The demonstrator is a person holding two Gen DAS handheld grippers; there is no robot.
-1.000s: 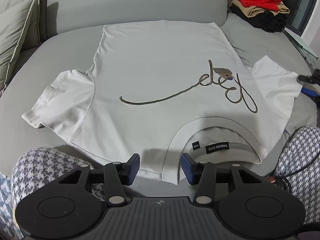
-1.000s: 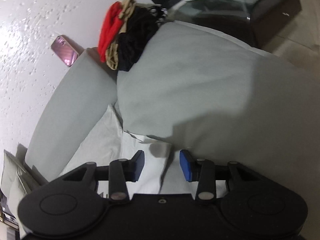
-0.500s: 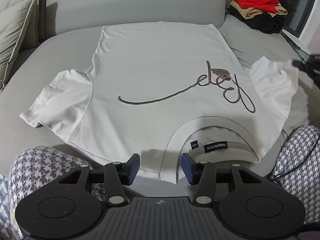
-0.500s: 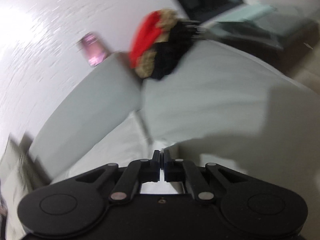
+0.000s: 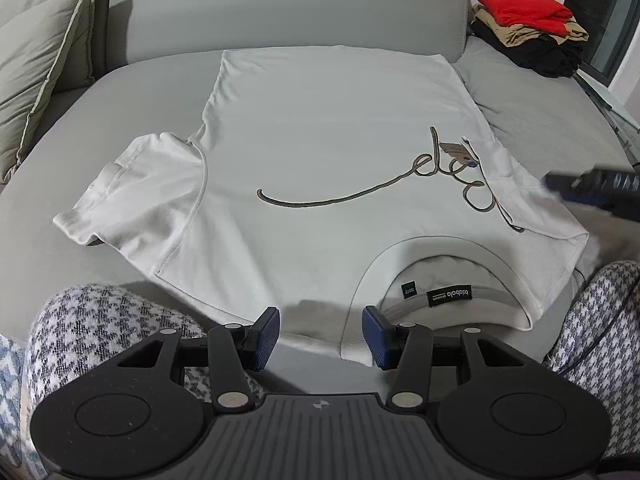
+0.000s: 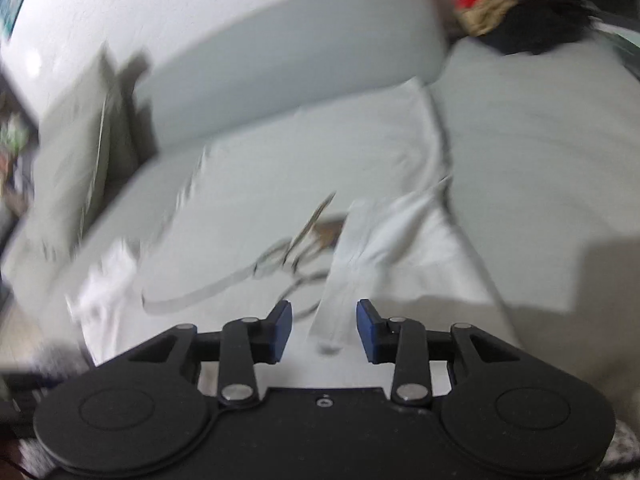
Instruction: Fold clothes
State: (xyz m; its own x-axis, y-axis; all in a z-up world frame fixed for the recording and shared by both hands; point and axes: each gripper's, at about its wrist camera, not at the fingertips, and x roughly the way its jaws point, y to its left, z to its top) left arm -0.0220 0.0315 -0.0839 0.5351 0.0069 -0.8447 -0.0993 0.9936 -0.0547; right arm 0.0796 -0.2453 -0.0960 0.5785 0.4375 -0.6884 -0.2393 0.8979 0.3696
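A white T-shirt (image 5: 320,152) with a cursive logo lies front-up on the grey sofa seat, collar (image 5: 440,276) toward me. Its right sleeve (image 5: 516,188) is folded inward over the end of the logo; the left sleeve (image 5: 136,188) lies spread out. My left gripper (image 5: 322,334) hovers open at the near hem beside the collar, holding nothing. In the blurred right wrist view my right gripper (image 6: 324,326) is open just above the folded sleeve (image 6: 384,240), holding nothing. The right gripper (image 5: 592,186) also shows blurred at the right edge of the left wrist view.
A stack of folded clothes (image 5: 528,28), red on top, sits at the sofa's back right. Cushions (image 5: 36,60) lean at the left. The sofa backrest (image 5: 288,8) runs behind the shirt. A person's patterned knees (image 5: 104,324) flank my left gripper.
My right gripper shut on the right sleeve, carried it inward over the logo, then opened and let it go. The view swung left. My left gripper stayed put and open.
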